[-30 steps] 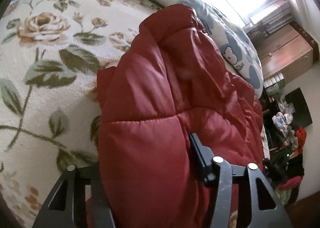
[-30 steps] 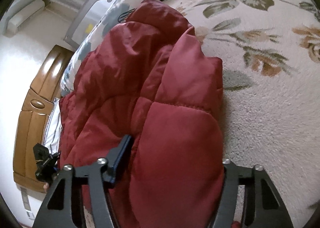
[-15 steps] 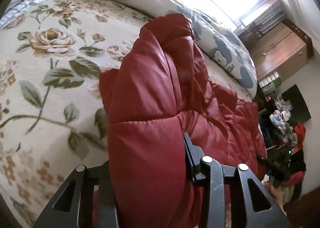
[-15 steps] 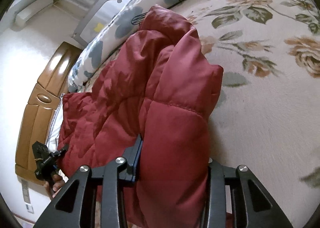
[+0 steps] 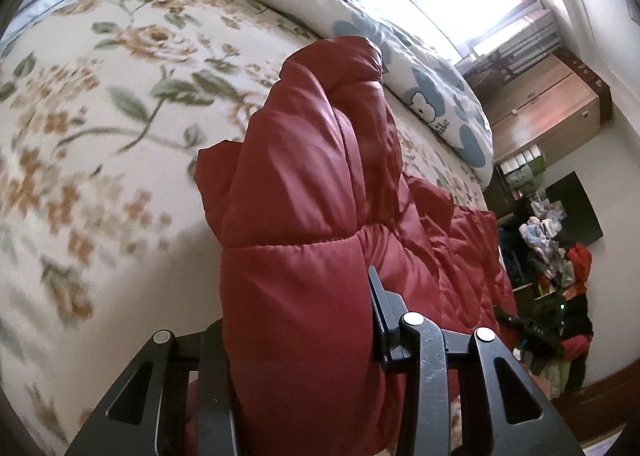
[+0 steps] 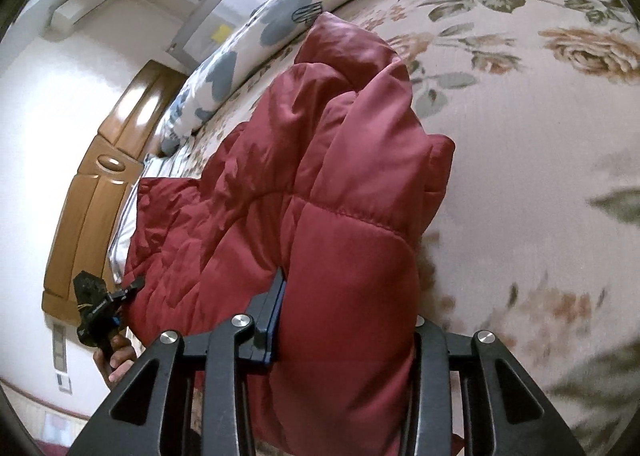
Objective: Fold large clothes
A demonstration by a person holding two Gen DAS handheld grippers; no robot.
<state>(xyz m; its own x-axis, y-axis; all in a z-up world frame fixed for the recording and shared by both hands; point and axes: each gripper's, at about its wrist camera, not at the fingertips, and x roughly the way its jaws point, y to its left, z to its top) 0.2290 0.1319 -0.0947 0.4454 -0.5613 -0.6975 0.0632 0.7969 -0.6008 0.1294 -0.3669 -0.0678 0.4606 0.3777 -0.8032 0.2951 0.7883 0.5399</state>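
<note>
Clearly mid-fold: the left gripper and right gripper each pinch a puffy hem corner of the red quilted jacket, raised off the floral bedspread. Next, I judge, both carry that slick, bulky edge evenly toward the far collar by the pillow.

The left tool points steeply downward, its jaws clamped on thick padded fabric. The right tool tilts down likewise, jaws pressed on the same kind of bulk. A hand grips the left tool's handle.
</note>
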